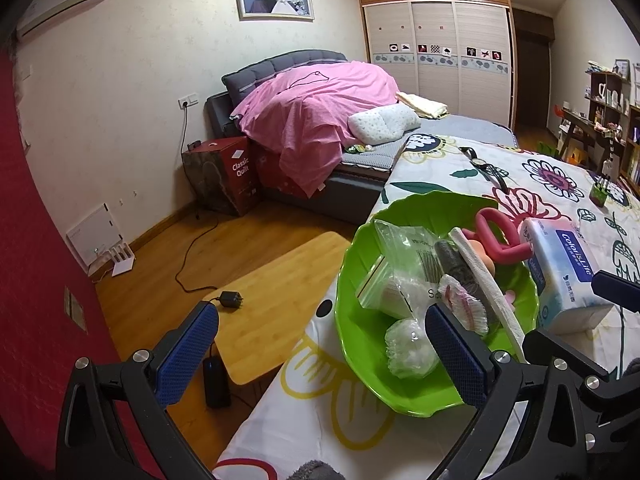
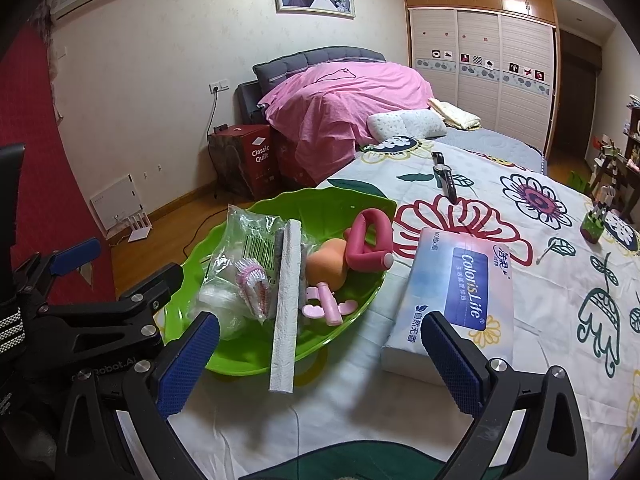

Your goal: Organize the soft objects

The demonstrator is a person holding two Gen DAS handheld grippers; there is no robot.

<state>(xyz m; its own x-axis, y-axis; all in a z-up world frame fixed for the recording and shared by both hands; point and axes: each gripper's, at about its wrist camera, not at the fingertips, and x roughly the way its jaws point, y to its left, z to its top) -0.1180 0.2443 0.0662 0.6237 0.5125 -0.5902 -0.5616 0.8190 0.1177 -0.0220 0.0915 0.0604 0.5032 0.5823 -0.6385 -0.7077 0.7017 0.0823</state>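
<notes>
The green leaf-shaped bowl (image 2: pixel 320 212) stands on the table (image 2: pixel 540 320), which is covered with a flowered cloth. In the bowl lie soft things: a clear zip bag (image 2: pixel 248 236), a folded white paper towel (image 2: pixel 286 300) that sticks out over the near rim, an orange sponge (image 2: pixel 326 266), a pink foam curler (image 2: pixel 368 240), a small pink clip (image 2: pixel 326 306) and paper cupcake liners (image 2: pixel 252 280). The tissue pack (image 2: pixel 452 296) lies just beside the bowl on the cloth, on its right side.

The right tongs (image 2: pixel 320 354) are released, spread wide and grasping nothing; they hang over the near edge of the table, between the bowl and the tissue pack. The left tongs (image 1: pixel 322 350) are also spread and empty. Their right finger stands in front of the bowl's near side; the left finger is over the floor.

Farther on the cloth lie a wristwatch (image 2: pixel 446 176) and a small green pot (image 2: pixel 594 226), well apart from the bowl. Behind is a bed with a pink sheet (image 2: pixel 344 100).

Only the left wrist view shows a wrapped white bundle (image 1: pixel 410 348) at the bowl's near side, and a low wooden board (image 1: pixel 276 296) on the floor with a black charger (image 1: pixel 230 301) on it. The right wrist view shows the left tongs from the side, by the bowl's left rim.
</notes>
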